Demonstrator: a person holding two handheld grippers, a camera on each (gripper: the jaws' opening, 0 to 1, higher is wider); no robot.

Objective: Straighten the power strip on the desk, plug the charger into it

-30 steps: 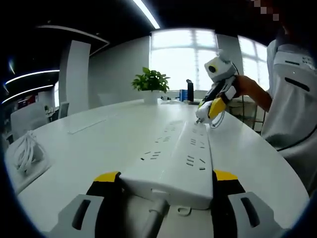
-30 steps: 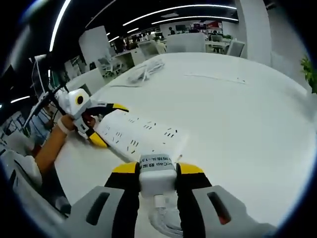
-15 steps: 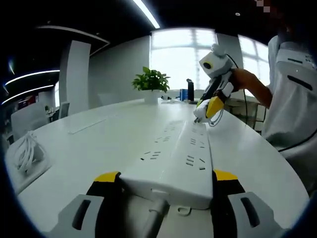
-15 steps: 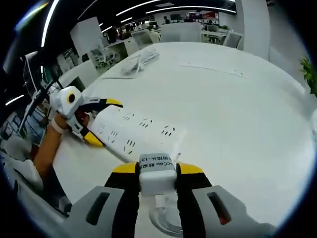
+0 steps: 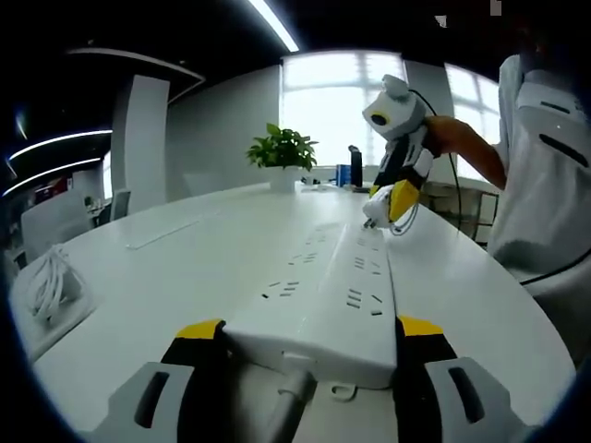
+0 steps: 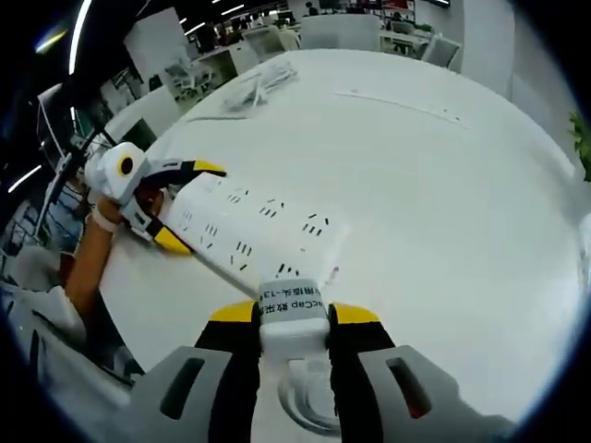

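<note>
A long white power strip lies on the round white table. My left gripper is shut on its near end, where the cord leaves. At the strip's far end, my right gripper comes down steeply with a white charger at the last sockets. In the right gripper view, my right gripper is shut on the charger, whose cable loops below. The power strip runs away to the left there, and the left gripper holds its far end in a person's hand.
A coiled white cable lies at the table's left side, also visible as a cable bundle. A thin white bar lies flat further back. A potted plant stands at the far edge. The person's torso is close on the right.
The right gripper has risen and tipped steeper over the strip's far end, the charger still in it. The left gripper and the strip have not moved.
</note>
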